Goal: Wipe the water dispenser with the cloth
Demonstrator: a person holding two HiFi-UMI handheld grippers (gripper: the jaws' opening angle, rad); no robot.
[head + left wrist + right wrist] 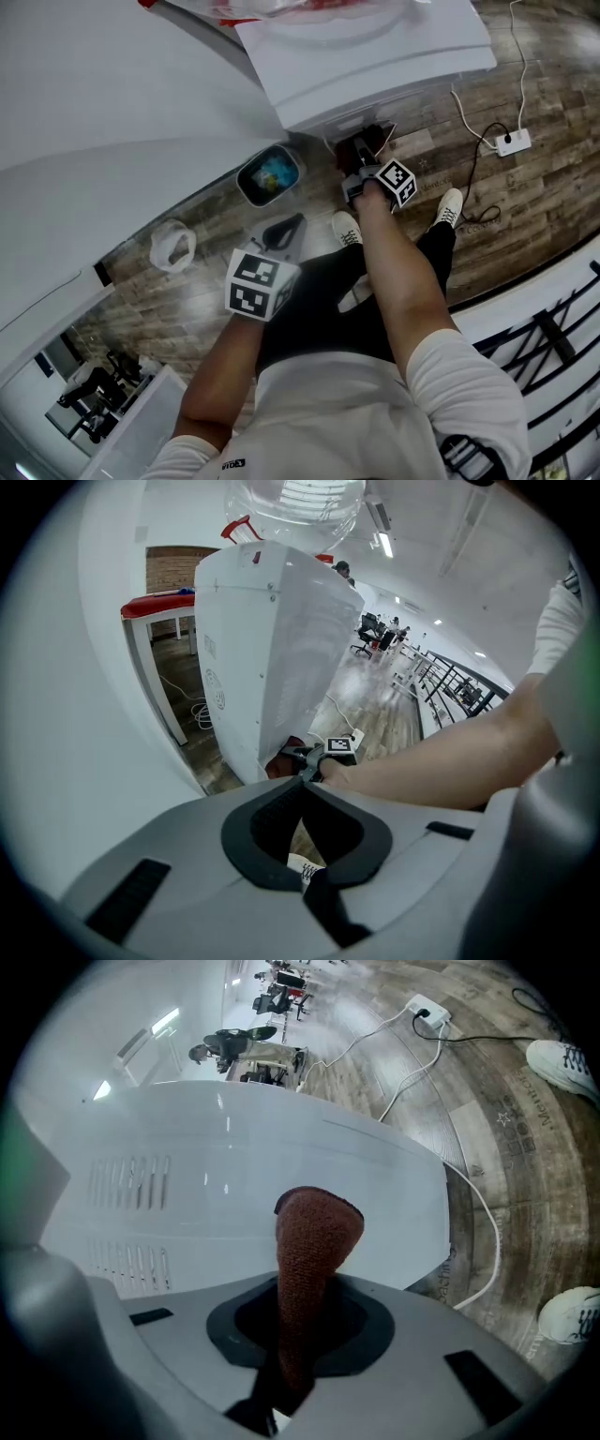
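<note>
The white water dispenser (pixel 375 56) stands at the top of the head view, with a clear bottle (pixel 295 508) on top in the left gripper view. My right gripper (pixel 361 159) is low at its side, shut on a reddish-brown cloth (pixel 314 1241). The cloth's folded end rests against the dispenser's white panel (pixel 244 1185), beside vent slots. From the left gripper view, the right gripper (pixel 314 758) and cloth (pixel 281 761) show at the dispenser's (pixel 272 649) bottom corner. My left gripper (pixel 281 234) hangs away from the dispenser, over the floor. Its jaws (pixel 307 874) are shut and hold nothing.
A lined waste bin (pixel 272 175) and a white bag (pixel 172 246) sit on the wood floor left of the dispenser. A power strip (pixel 512 142) with cables lies to the right. My shoes (pixel 450 206) stand near the base. A black railing (pixel 553 328) runs at the lower right.
</note>
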